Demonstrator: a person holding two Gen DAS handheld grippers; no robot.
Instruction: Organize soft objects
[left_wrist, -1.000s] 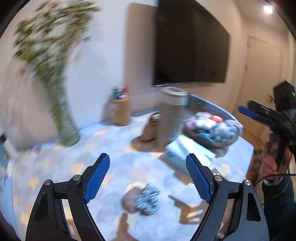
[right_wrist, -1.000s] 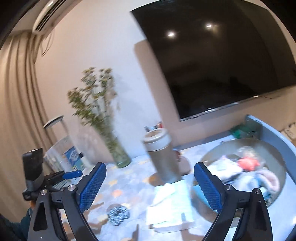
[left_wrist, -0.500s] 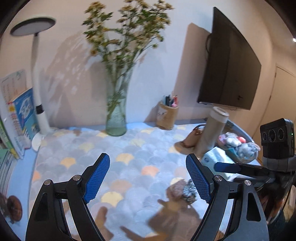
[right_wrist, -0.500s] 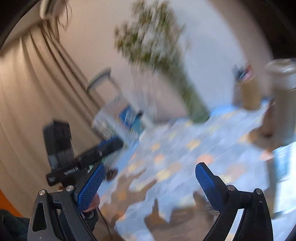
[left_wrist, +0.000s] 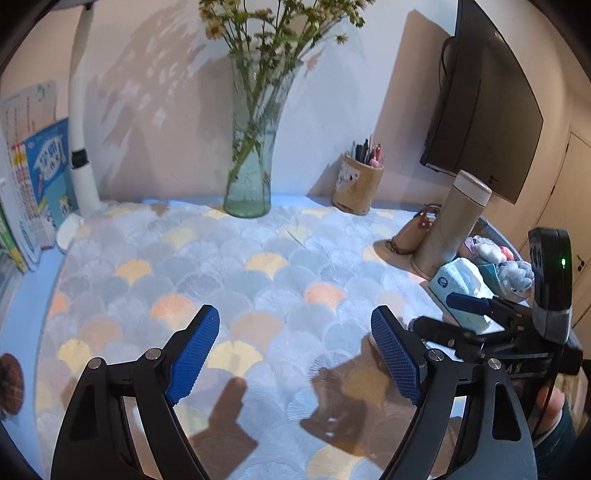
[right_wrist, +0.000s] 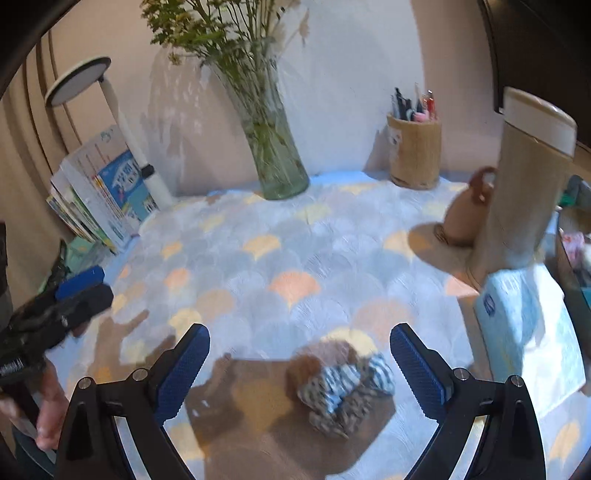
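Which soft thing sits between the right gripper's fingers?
The striped scrunchie, lying alone on the tablecloth between the open right gripper. The other soft things are piled at the table's far right.

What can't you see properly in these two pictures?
- Basket of soft things, left wrist view: half hidden behind the right tool's camera and the tissue pack; cut off in the right wrist view.
- Scrunchies, right wrist view: blurred, so their number is unclear; not visible in the left view.
- Brown round thing, left wrist view: cut by the edge.
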